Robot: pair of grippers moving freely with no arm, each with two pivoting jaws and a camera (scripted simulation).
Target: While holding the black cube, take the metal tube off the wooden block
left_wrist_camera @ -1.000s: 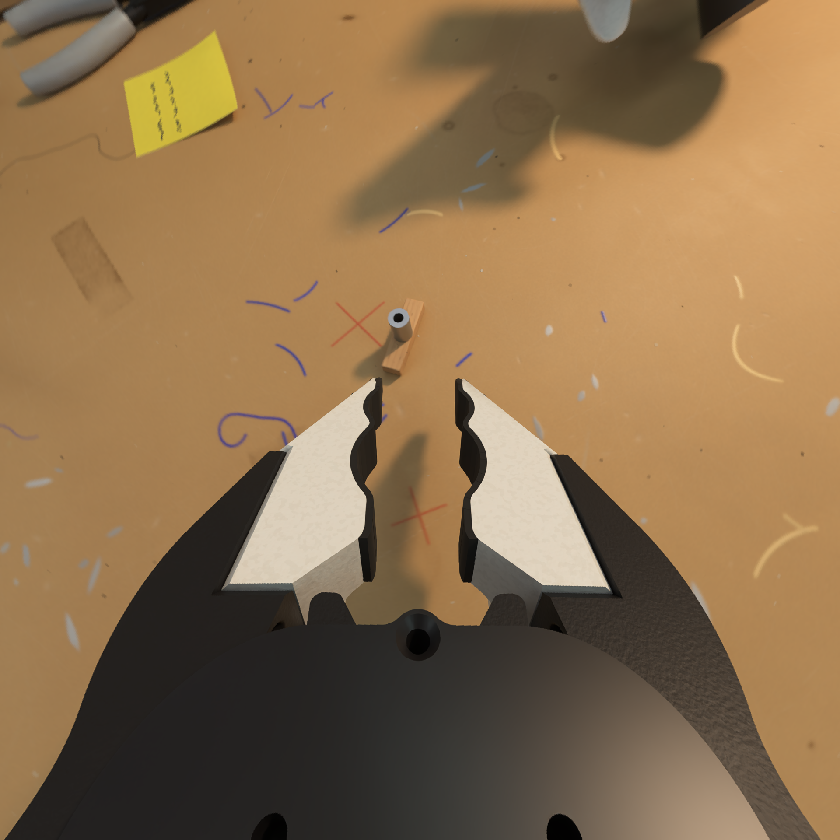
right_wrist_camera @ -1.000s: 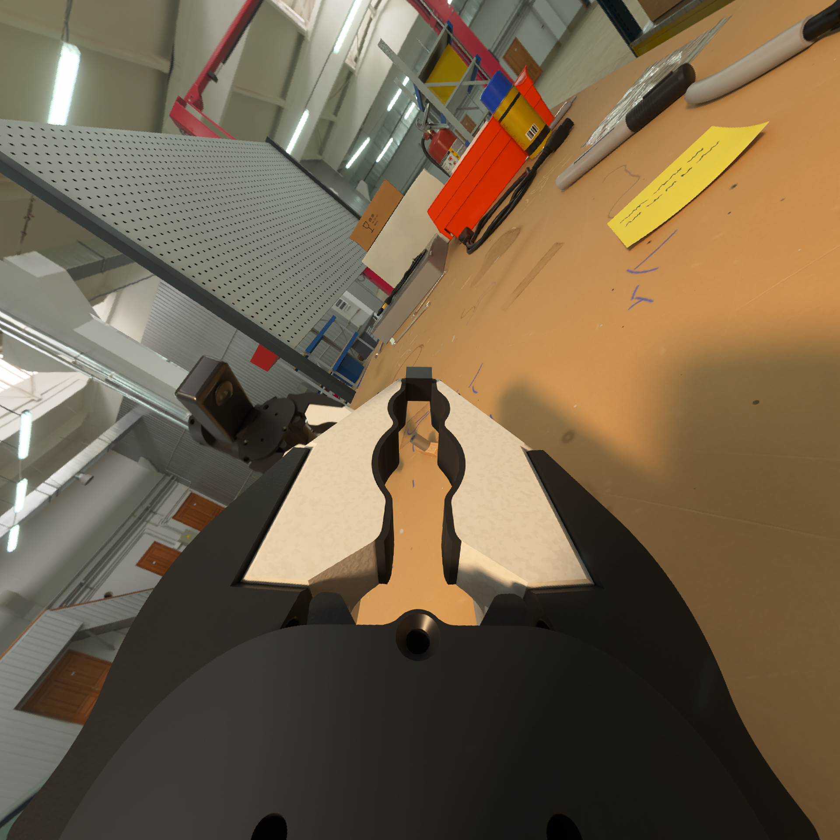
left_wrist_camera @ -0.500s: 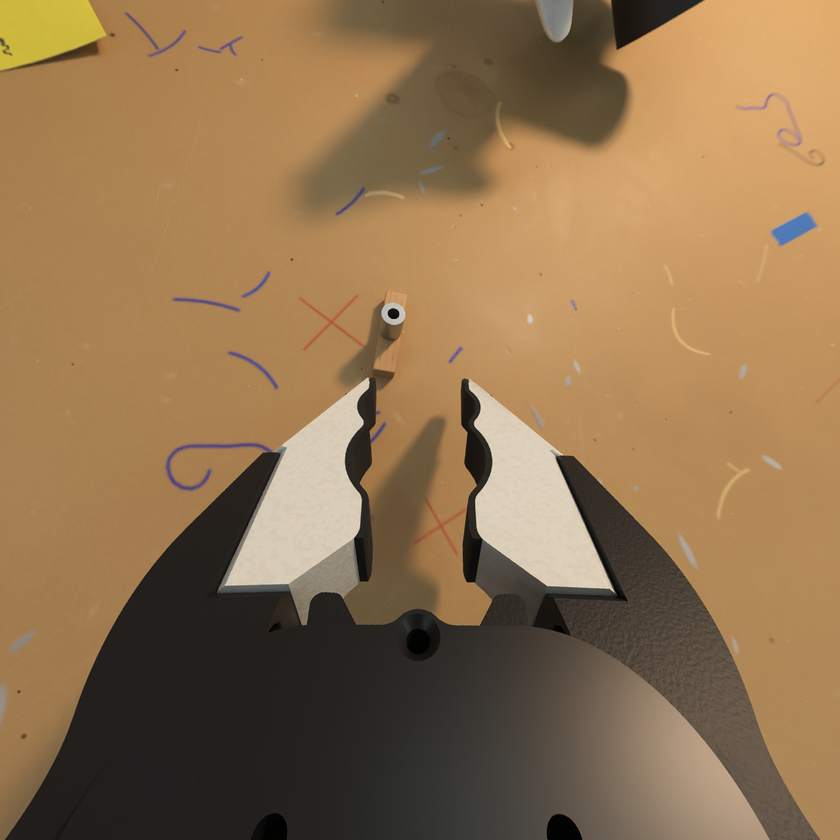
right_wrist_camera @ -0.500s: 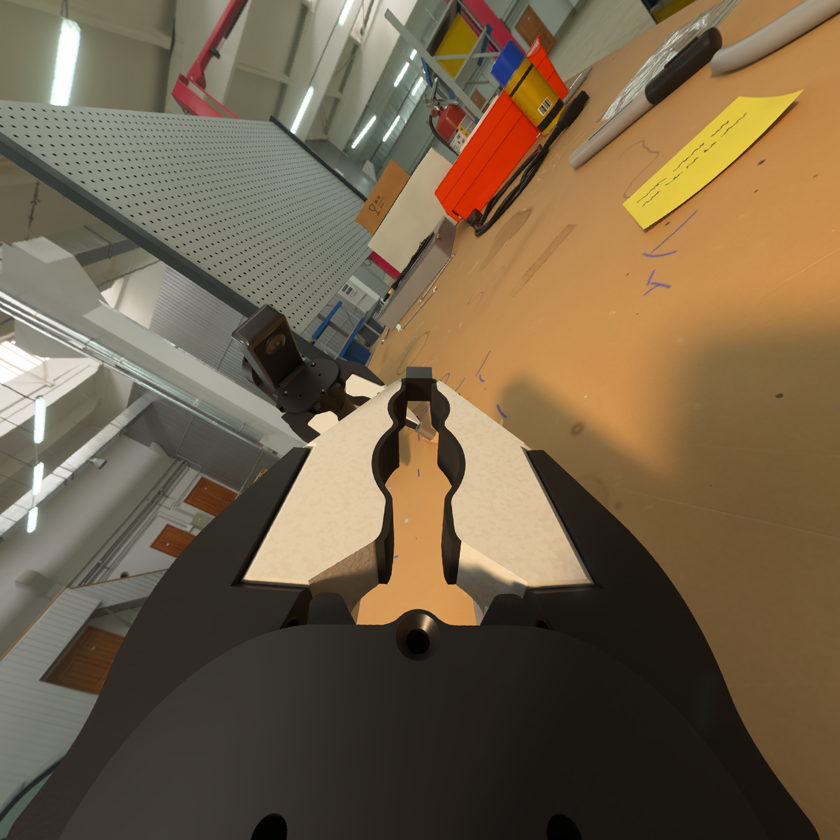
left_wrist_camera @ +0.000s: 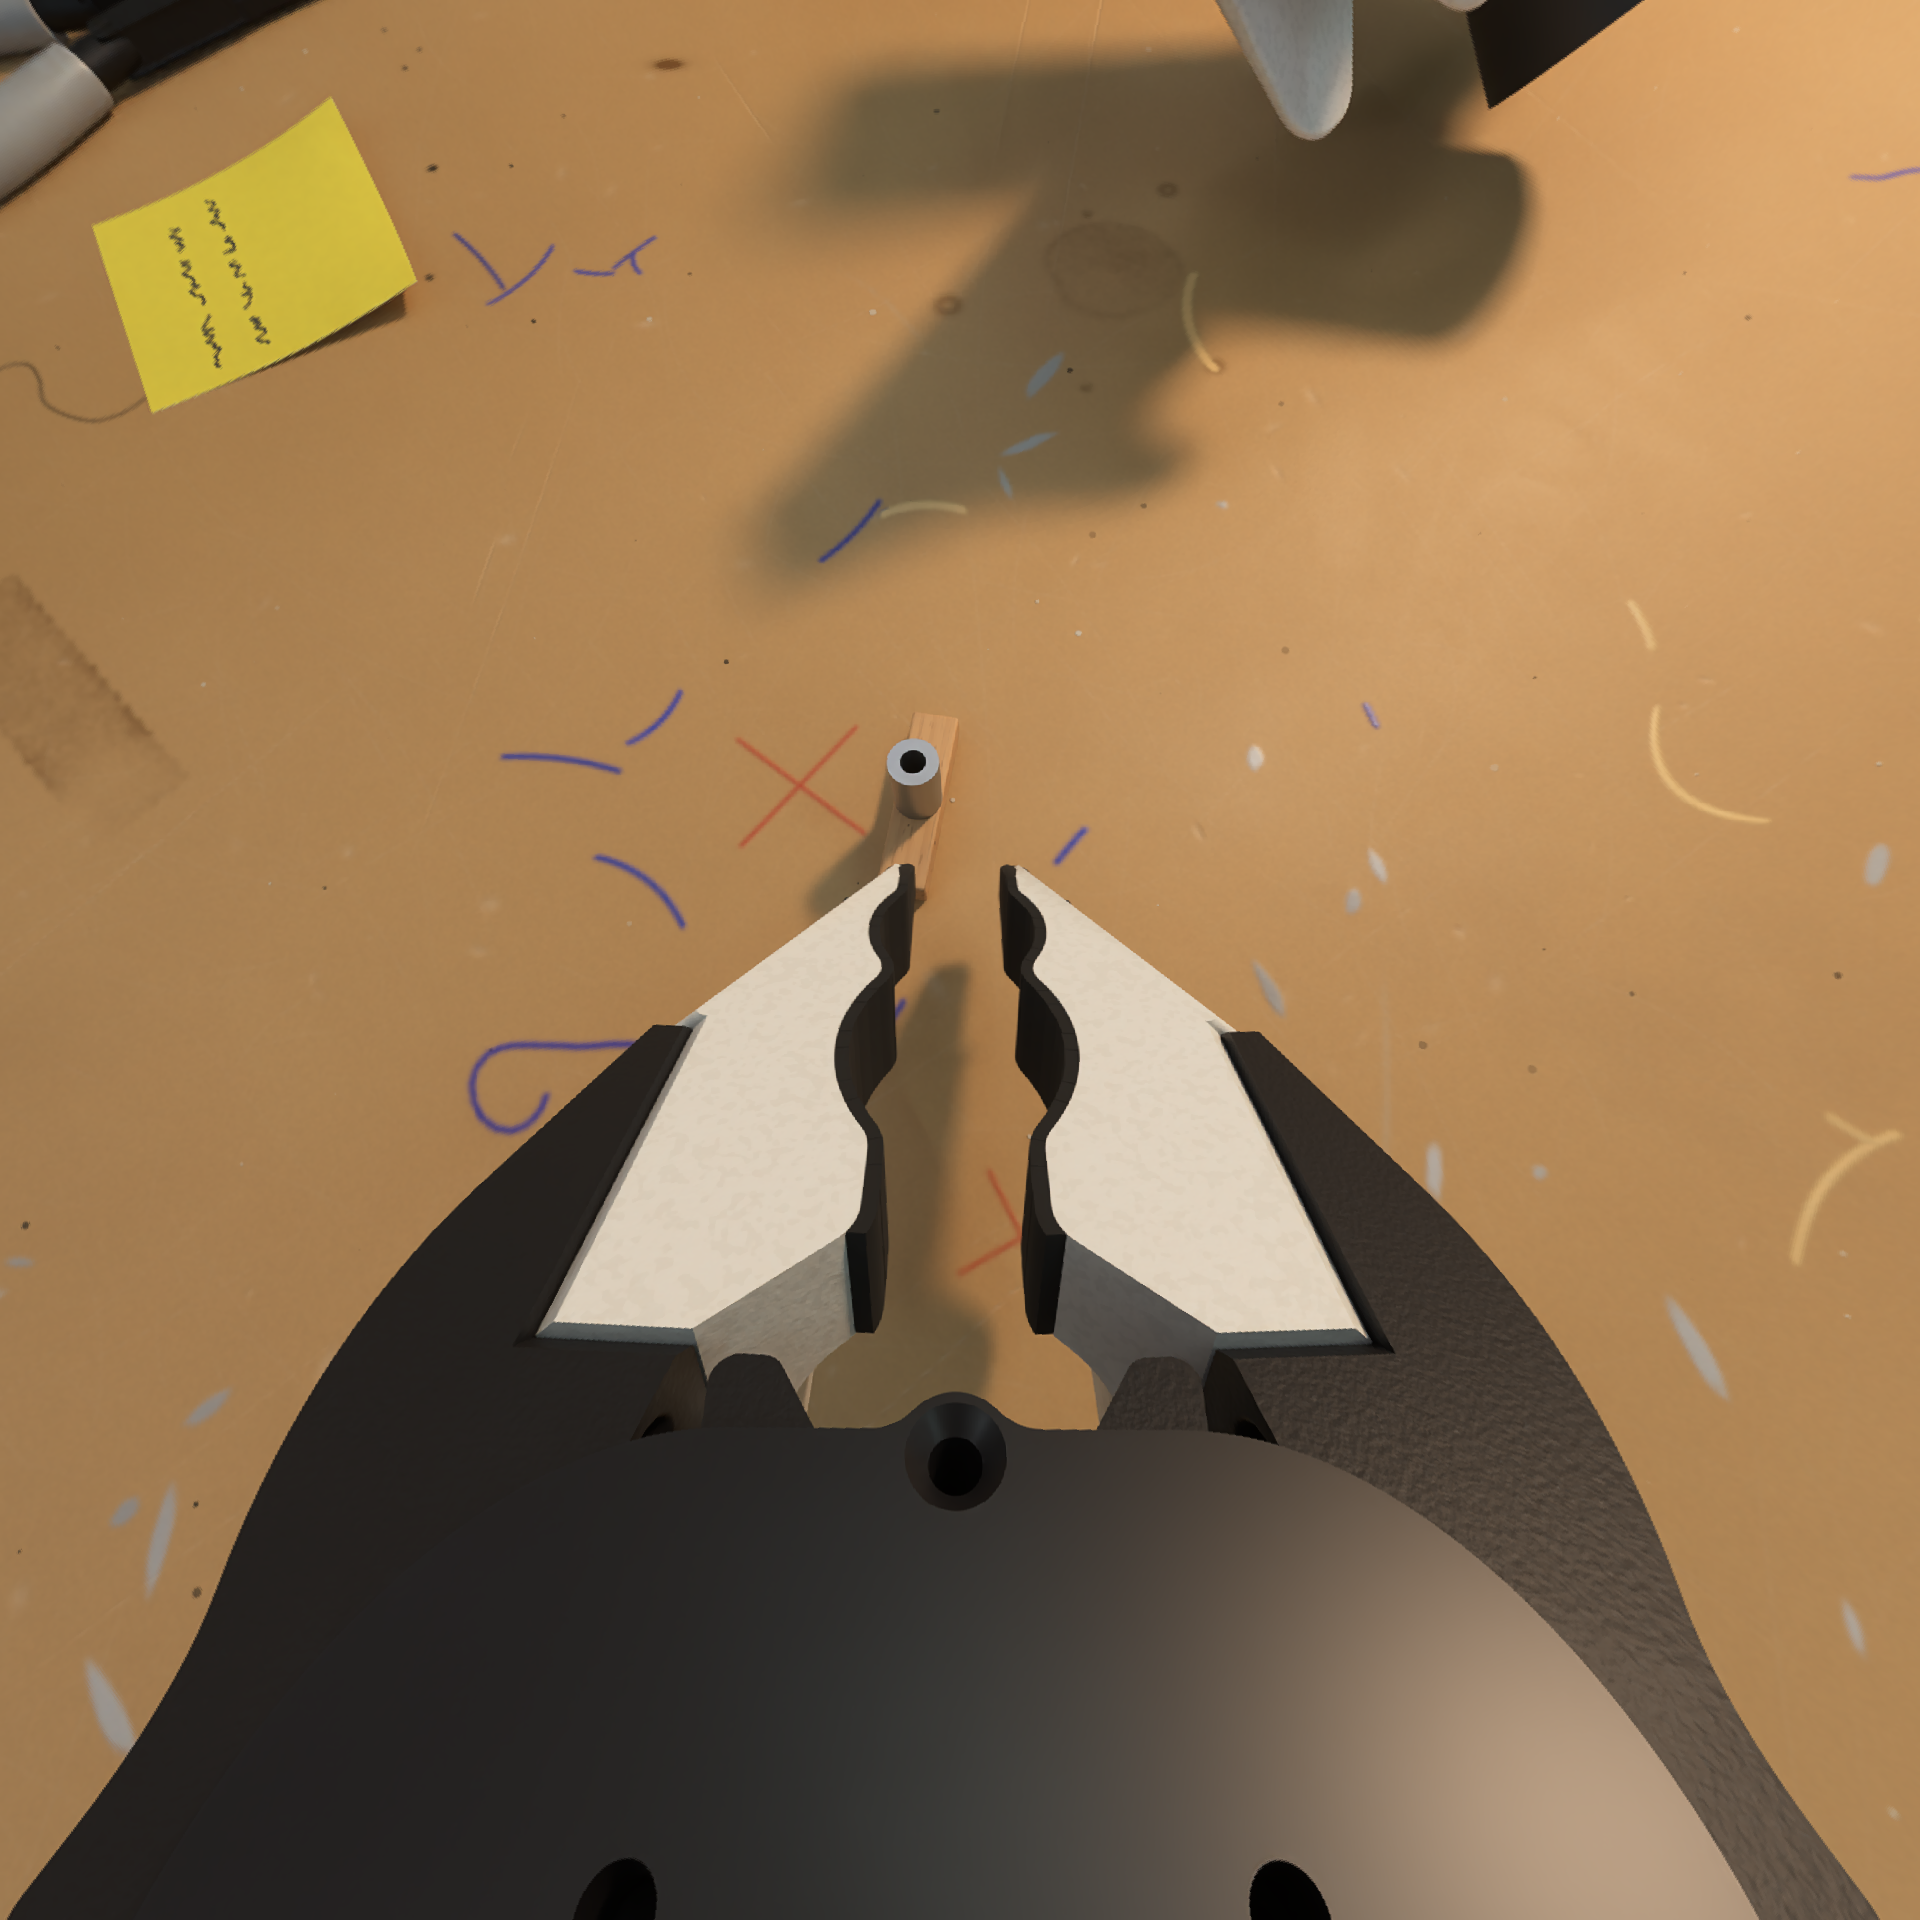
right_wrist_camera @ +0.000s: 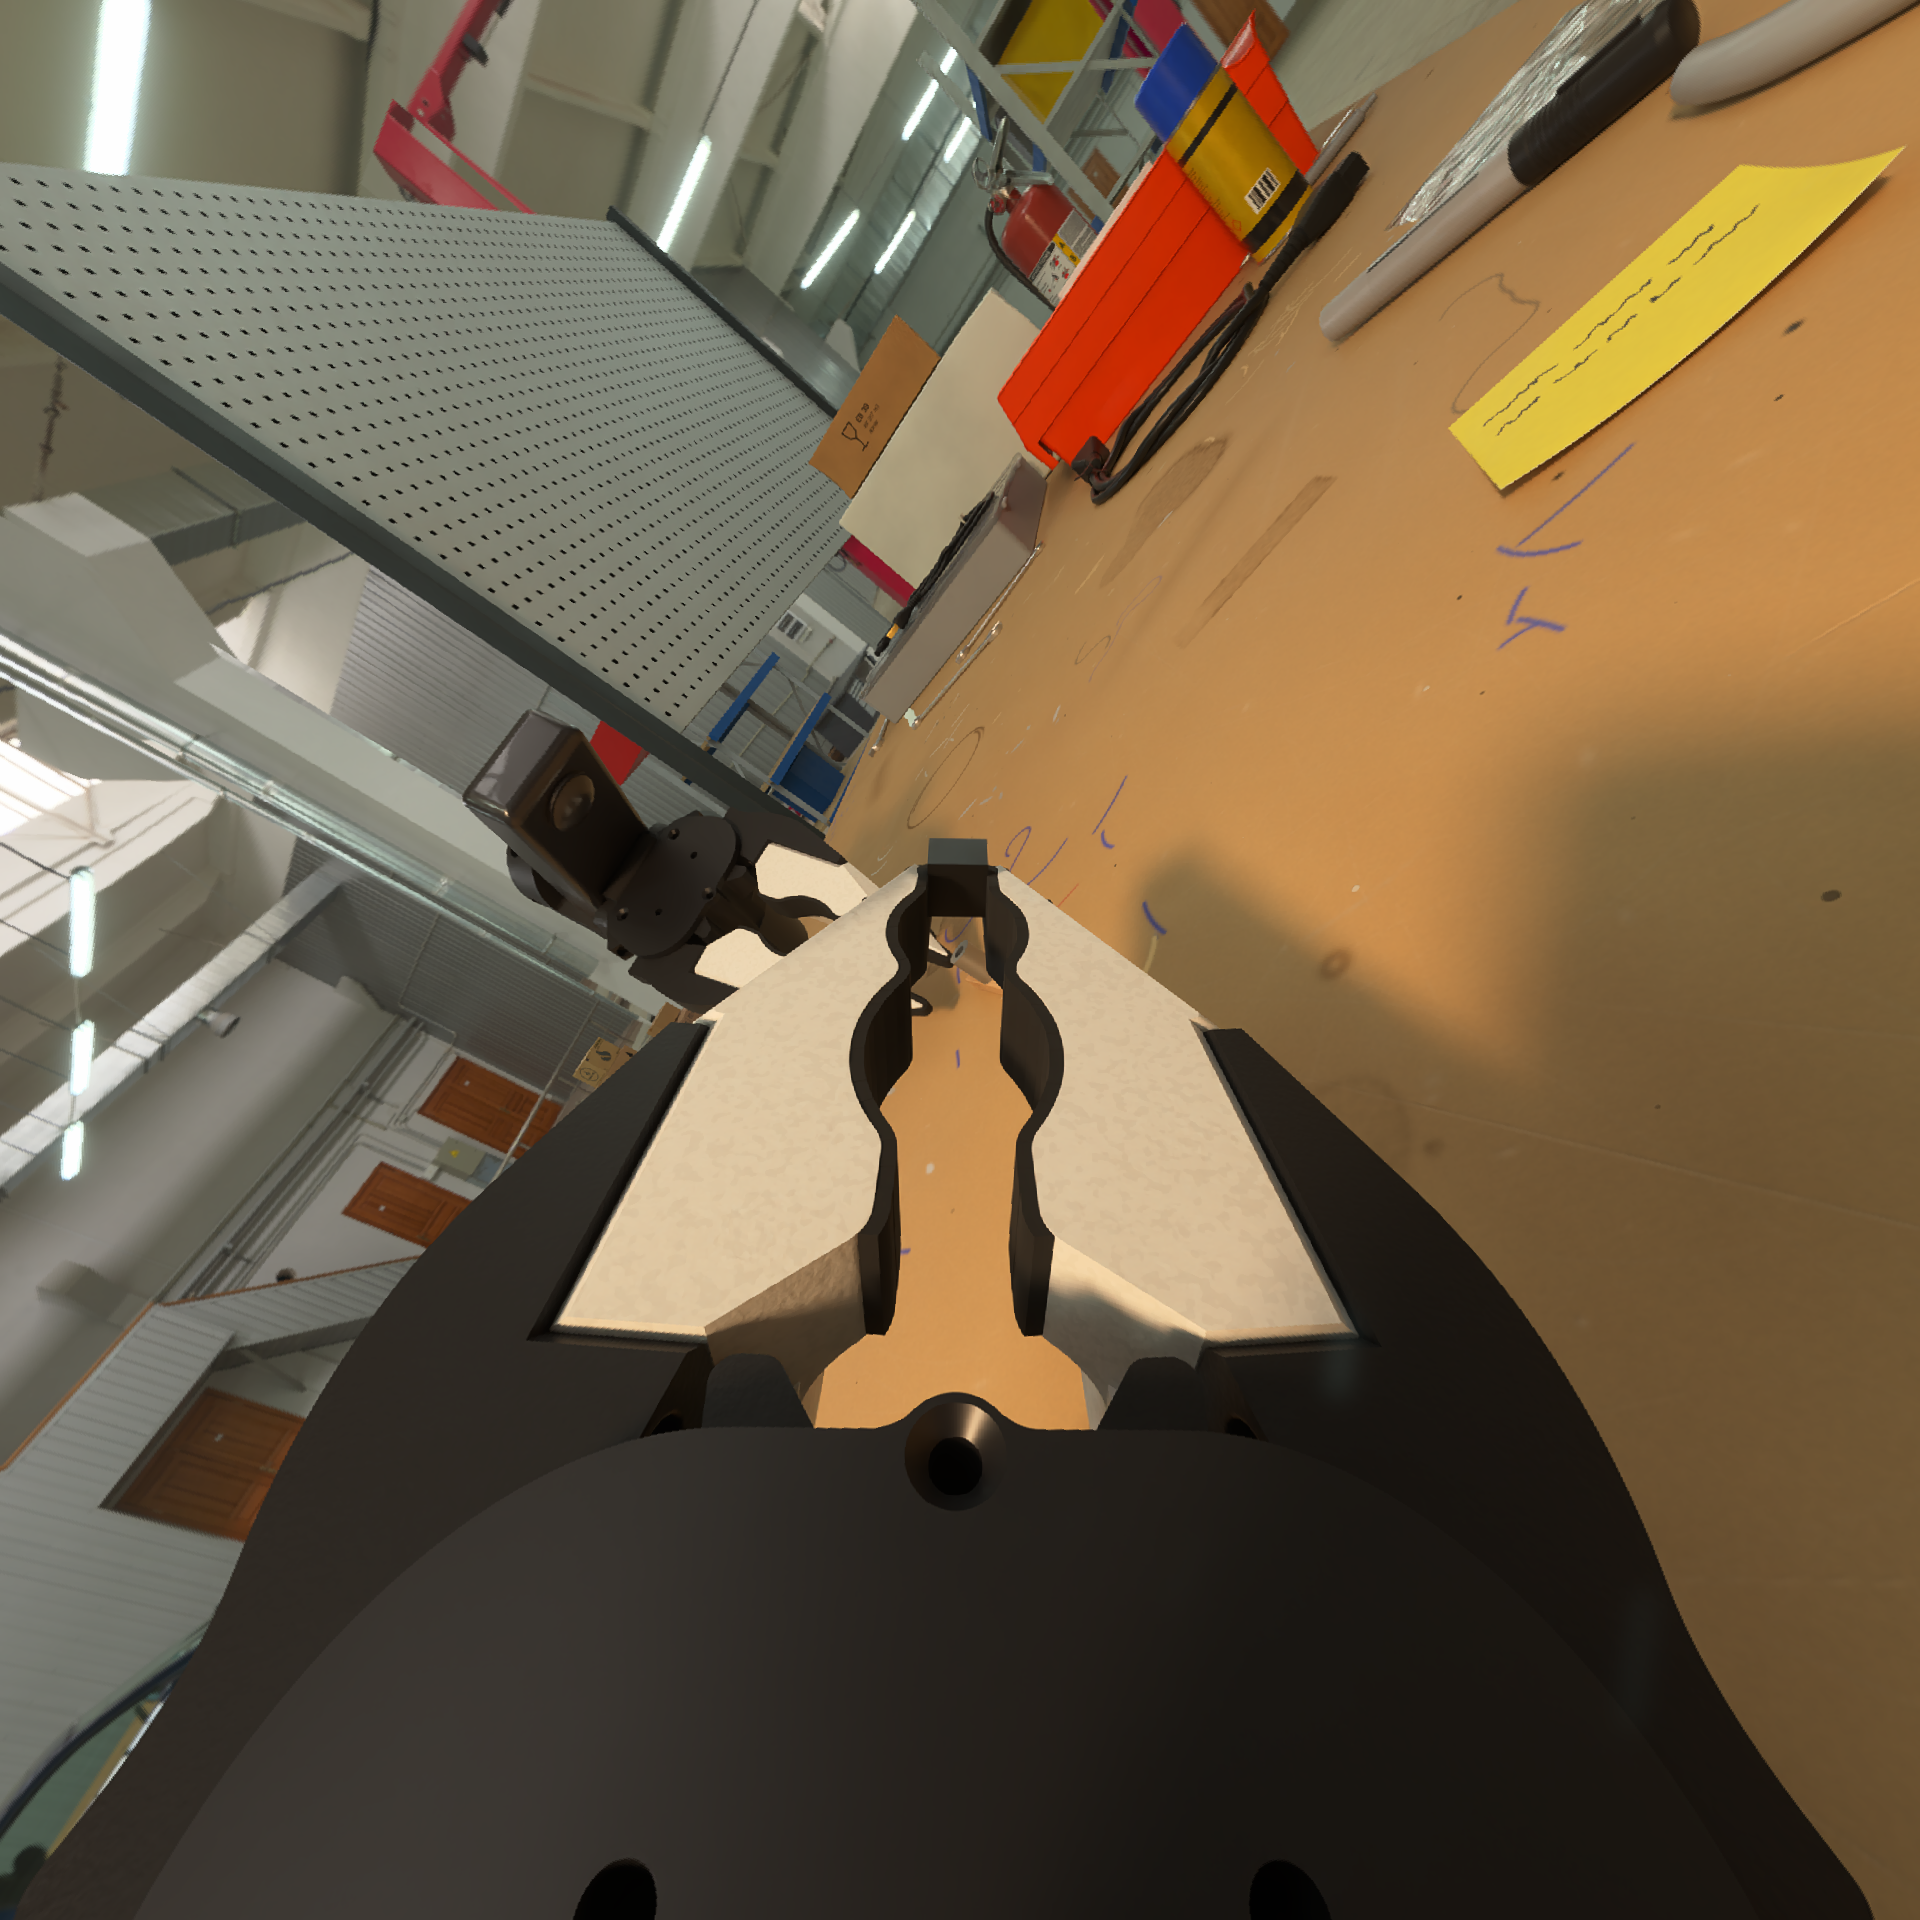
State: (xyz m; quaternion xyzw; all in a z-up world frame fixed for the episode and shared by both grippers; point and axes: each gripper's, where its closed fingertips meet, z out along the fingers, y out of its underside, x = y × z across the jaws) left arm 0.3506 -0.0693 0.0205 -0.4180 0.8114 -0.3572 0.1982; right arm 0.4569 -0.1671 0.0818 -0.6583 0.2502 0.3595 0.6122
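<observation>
In the left wrist view a short grey metal tube (left_wrist_camera: 913, 779) stands upright on a small wooden block (left_wrist_camera: 928, 831) lying on the brown table. My left gripper (left_wrist_camera: 953, 875) is open with a narrow gap and empty. It hovers just short of the block, whose near end meets my left fingertip in the picture. My right gripper (right_wrist_camera: 956, 899) is shut on the black cube (right_wrist_camera: 956, 854) at its fingertips, held above the table. One of its fingers (left_wrist_camera: 1304, 62) shows at the top of the left wrist view. The left gripper's body (right_wrist_camera: 634, 873) shows in the right wrist view.
A yellow note (left_wrist_camera: 249, 255) lies far left of the block; it also shows in the right wrist view (right_wrist_camera: 1662, 312). Grey tool handles (left_wrist_camera: 42, 104) lie beyond it. A red box (right_wrist_camera: 1132, 301) and a pegboard (right_wrist_camera: 416, 416) stand at the table's far side. Pen marks cover the table.
My left jaws have narrowed to about half their gap. The left view swung right, then back, and the yellow note is in sight again. The right gripper still holds the cube.
</observation>
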